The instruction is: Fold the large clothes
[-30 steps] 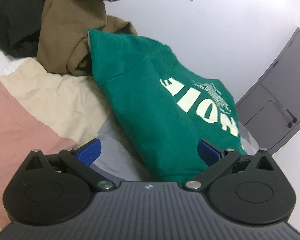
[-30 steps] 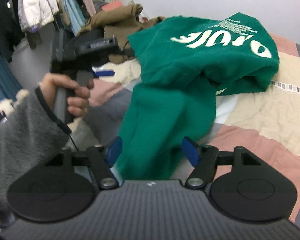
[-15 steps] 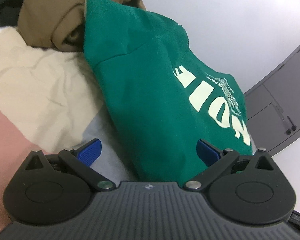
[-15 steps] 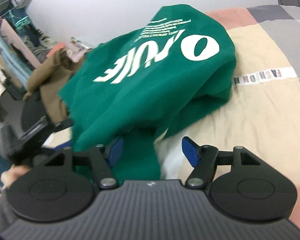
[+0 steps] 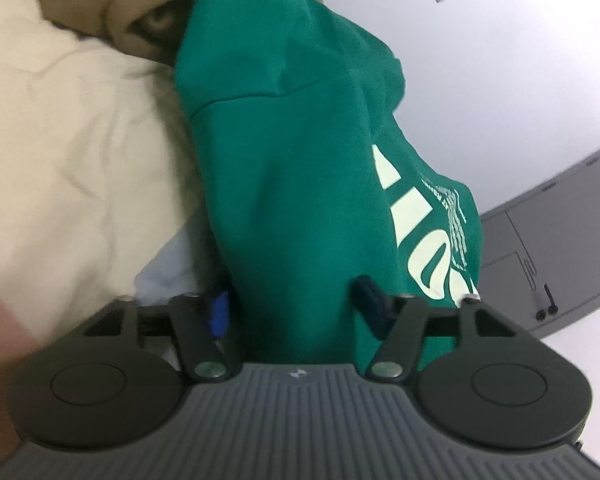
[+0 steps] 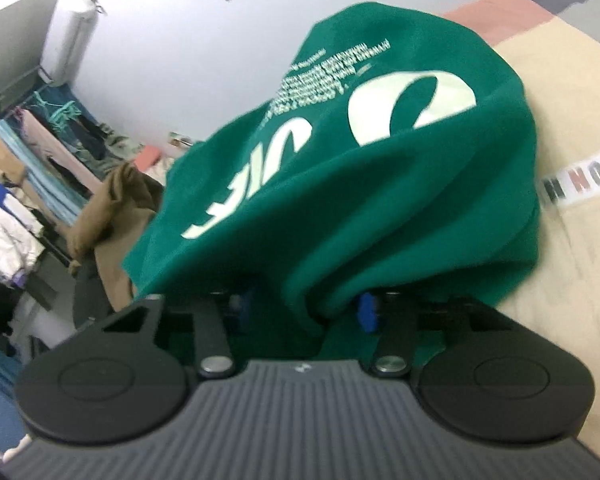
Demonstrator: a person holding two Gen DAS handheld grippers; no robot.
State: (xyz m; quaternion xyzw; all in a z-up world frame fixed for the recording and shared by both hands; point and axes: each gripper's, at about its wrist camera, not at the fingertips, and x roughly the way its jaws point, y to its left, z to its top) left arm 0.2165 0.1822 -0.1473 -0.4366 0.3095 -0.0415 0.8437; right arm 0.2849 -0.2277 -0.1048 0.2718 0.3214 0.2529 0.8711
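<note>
Left wrist view is showing the left gripper (image 5: 294, 310) with its jaws having just been closing; a thick fold of the green sweatshirt (image 5: 292, 168) is filling the gap between them, the cloth bulging against both blue pads (image 5: 219, 312), so they are gripping it. Ahead of the jaws the sweatshirt is rising in a heap, its pale lettering running off to the right of them. Left of the jaws the bed (image 5: 68, 152) is lying in cream cover, and a brown garment (image 5: 112, 8) is bunching beyond the sweatshirt's far edge. A grey door (image 5: 548, 248) is standing far right. Right wrist view is showing the right gripper (image 6: 306, 308), its jaws also having just been closing, with a bunch of the sweatshirt (image 6: 380, 184) between them and draping over both pads (image 6: 367, 312); they are pinching it. Ahead the sweatshirt is mounding on the bed (image 6: 572, 248); hanging clothes (image 6: 28, 184) are crowding far left of the jaws.
</note>
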